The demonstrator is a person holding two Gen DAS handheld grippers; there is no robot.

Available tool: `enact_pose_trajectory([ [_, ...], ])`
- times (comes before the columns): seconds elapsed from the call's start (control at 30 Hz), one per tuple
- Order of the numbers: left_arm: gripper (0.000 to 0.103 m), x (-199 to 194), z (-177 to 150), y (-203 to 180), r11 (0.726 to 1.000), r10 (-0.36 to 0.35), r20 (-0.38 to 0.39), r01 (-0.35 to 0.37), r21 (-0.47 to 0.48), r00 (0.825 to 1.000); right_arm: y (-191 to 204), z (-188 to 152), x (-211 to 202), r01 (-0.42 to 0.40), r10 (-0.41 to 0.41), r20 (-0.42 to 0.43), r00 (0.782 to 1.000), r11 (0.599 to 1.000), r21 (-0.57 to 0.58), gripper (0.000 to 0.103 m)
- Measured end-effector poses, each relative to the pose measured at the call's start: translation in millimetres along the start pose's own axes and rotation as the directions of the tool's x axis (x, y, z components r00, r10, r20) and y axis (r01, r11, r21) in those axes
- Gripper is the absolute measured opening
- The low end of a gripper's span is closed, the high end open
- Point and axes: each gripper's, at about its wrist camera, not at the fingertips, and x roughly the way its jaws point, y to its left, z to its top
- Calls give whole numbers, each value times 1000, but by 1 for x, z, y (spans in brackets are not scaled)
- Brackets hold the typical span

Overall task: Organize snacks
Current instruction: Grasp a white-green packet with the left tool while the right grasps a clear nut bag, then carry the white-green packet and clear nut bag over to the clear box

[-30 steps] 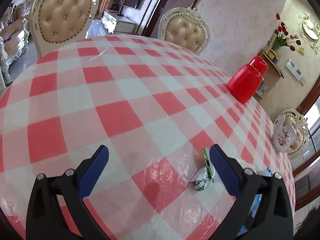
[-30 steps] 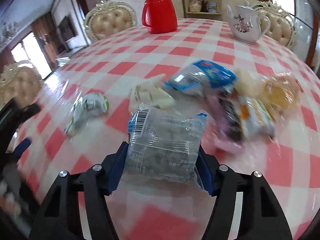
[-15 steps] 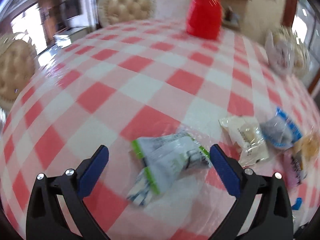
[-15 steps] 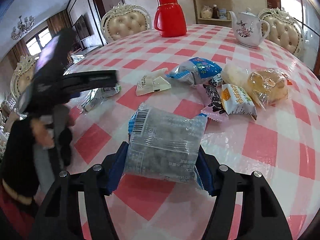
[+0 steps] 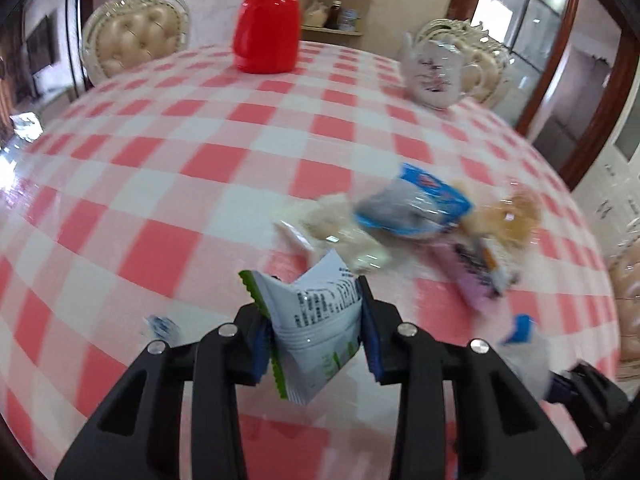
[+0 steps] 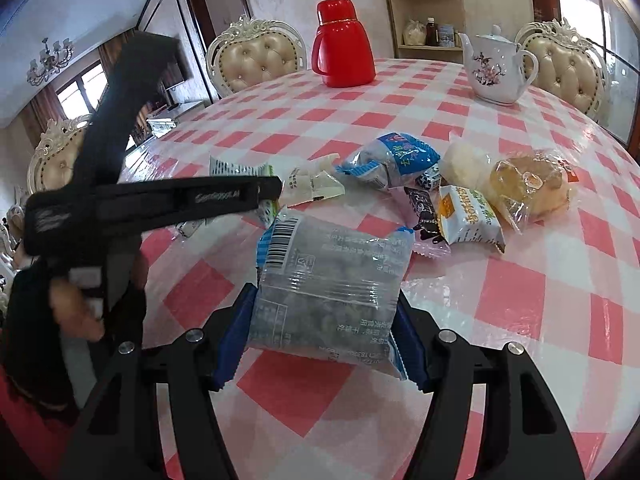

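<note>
My left gripper (image 5: 312, 308) has its jaws closing, and the blue pads press on a green and white snack packet (image 5: 320, 344) that stands up between them. In the right wrist view, the left gripper (image 6: 272, 188) reaches in from the left with that packet (image 6: 236, 168) at its tip. My right gripper (image 6: 324, 300) is shut on a grey snack bag with blue edges (image 6: 332, 264). Beyond it lies a pile: a blue bag (image 6: 394, 158), a white packet (image 6: 316, 184), an orange packet (image 6: 468, 212) and a wrapped bun (image 6: 528, 184).
A red flask (image 6: 344, 44) and a white flowered teapot (image 6: 496, 68) stand at the far side of the red-checked table (image 6: 520, 288). Padded chairs (image 6: 256, 64) ring it. A person's hand (image 6: 72, 308) holds the left gripper at the left edge.
The left gripper swung round toward the snack pile and went from wide open to shut on the green and white packet. The right gripper kept its bag and barely moved.
</note>
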Motion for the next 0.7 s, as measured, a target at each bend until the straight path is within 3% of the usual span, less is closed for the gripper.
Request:
enact_pose_trajectory([
  [0.13, 37, -7, -8, -12, 995, -95, 18, 95, -29, 995, -4, 1, -2, 2, -2, 3, 1000, 1000, 12, 63],
  [0.2, 37, -12, -11, -10, 977, -197, 31, 199, -78, 980, -8, 2, -5, 3, -3, 14, 1000, 1000, 26, 63],
  [0.3, 36, -15, -15, -5, 961, -247, 39, 250, -118, 968, -15, 4, -10, 1, -2, 30, 1000, 999, 50, 63],
  [0.57, 34, -25, -35, 6, 980, -136, 55, 143, -138, 989, -8, 0, -3, 2, -3, 12, 1000, 1000, 28, 63],
  [0.7, 33, -41, -50, 13, 980, -100, 91, 113, -161, 991, -8, 0, -1, 0, 0, 18, 1000, 1000, 30, 63],
])
